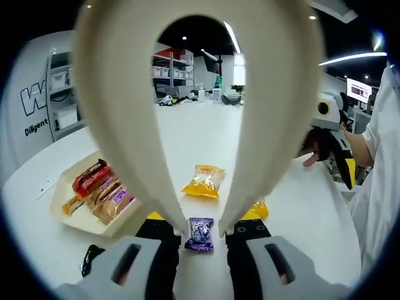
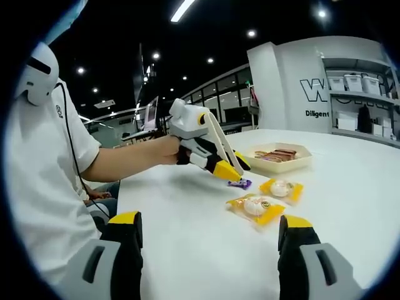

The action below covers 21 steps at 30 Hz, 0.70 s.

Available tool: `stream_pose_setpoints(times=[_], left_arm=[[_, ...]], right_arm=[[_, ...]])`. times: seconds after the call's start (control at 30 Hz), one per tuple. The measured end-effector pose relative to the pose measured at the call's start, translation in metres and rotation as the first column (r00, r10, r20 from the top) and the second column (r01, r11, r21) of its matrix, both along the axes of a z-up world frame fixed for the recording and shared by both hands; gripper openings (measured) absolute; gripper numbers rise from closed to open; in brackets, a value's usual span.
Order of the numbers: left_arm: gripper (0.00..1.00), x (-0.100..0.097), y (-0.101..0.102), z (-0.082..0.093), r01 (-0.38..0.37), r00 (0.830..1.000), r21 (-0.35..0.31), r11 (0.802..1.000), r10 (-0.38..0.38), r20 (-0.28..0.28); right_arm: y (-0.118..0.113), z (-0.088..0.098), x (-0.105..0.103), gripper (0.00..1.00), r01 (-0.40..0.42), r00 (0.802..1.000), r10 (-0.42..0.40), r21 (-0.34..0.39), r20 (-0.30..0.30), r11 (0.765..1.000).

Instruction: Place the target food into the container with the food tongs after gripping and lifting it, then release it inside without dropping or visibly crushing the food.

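In the left gripper view we had the left hand-held gripper (image 1: pixel 201 232) clamping the food tongs (image 1: pixel 200 119), tips spread just above the purple candy (image 1: pixel 200 234) on the surface (image 1: pixel 206 137); it looked light, crinkly, slippery, best pinched mid-wrapper. In the right gripper view the right hand-held gripper (image 2: pixel 209 240) hung released, the candy (image 2: pixel 239 184) near the container (image 2: pixel 279 166).

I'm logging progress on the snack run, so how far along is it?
Done: several wrapped bars lie in the tray. In hand: the tongs on the left gripper straddle the purple candy, not yet lifted. Left: two yellow packets on the table.
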State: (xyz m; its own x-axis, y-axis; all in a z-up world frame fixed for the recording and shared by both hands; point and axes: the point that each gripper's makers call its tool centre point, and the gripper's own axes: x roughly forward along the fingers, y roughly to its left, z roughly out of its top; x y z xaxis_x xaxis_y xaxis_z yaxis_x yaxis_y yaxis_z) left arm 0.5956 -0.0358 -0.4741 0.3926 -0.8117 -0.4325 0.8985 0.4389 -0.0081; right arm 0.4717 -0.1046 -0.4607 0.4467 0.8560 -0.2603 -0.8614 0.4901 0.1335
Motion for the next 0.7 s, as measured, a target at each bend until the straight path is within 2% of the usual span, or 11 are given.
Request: stream_pose_setpoints(times=[0.7], left_arm=[[0.26, 0.0021, -0.0005, -0.0094, -0.006, 0.999, -0.002, 1.000, 0.006, -0.033]], right_arm=[[0.0002, -0.0024, -0.0004, 0.90, -0.002, 1.000, 0.002, -0.005, -0.003, 1.000]])
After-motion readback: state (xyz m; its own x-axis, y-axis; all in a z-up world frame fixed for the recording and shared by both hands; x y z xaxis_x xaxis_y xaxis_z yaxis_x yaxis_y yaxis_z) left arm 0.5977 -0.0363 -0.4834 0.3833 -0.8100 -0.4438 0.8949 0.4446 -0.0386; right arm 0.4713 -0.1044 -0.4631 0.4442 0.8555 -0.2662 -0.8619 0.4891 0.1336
